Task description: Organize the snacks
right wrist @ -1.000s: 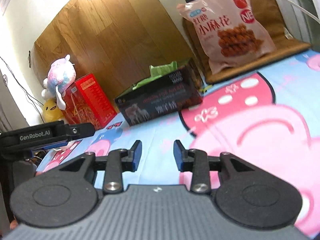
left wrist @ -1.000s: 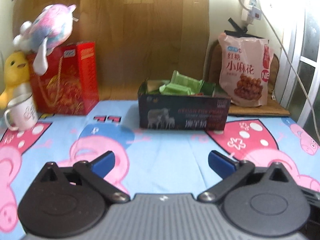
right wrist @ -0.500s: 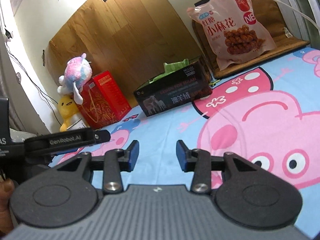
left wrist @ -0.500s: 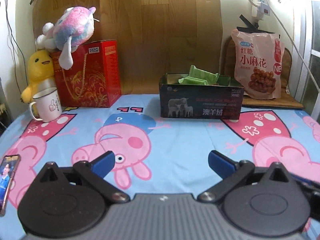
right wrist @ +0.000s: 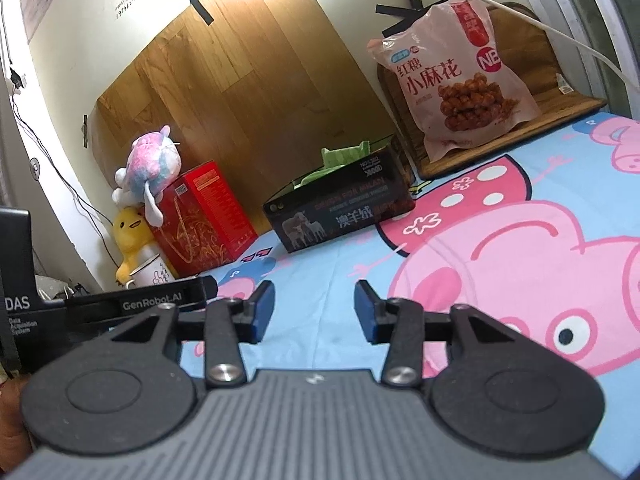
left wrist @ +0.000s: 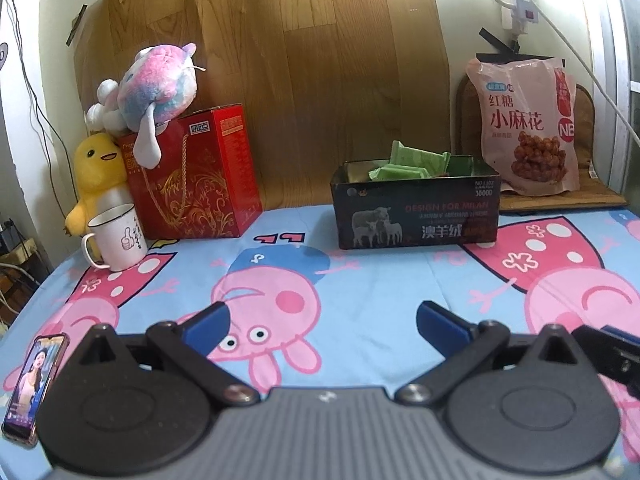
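A black box holding green snack packets stands at the back of the cartoon-print cloth; the right wrist view shows the same box. A big pink snack bag leans upright behind it to the right, also seen as the bag. My left gripper is open wide over the cloth, well short of the box, nothing between its fingers. My right gripper hovers over the cloth with its jaws opening and nothing between them.
A red gift box with a pink plush on top, a yellow duck plush and a white mug stand at the back left. A phone lies at the cloth's near left edge. A wooden board leans on the wall.
Both views have pulled back from the box, which looks smaller and farther. The right gripper's fingers have spread wider. The phone has come into the left wrist view.
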Demonstrator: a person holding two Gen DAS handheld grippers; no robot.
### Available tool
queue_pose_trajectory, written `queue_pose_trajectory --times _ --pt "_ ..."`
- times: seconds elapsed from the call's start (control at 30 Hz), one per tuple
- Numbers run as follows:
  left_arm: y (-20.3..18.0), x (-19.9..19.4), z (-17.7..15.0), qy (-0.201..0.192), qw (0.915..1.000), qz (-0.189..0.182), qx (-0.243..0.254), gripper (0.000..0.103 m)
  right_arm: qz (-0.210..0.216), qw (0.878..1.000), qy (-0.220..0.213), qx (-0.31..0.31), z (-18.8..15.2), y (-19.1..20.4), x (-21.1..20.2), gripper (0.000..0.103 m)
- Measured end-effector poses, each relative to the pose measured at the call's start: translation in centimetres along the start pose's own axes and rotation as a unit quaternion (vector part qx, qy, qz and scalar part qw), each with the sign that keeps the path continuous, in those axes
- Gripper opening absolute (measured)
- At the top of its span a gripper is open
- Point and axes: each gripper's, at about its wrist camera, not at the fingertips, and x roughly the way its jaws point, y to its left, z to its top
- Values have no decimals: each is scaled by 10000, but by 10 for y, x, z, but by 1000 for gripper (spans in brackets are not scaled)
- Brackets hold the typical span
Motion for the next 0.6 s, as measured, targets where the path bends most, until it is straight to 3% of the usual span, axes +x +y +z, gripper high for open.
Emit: queue_pose_trajectory --times 0.2,0.6 --pt "-1 4 -2 40 10000 44 -4 103 -21 10000 -4 28 -1 -1 1 52" --pt "-2 13 -10 493 9981 -358 -111 103 -77 9998 67 142 -3 -2 4 61"
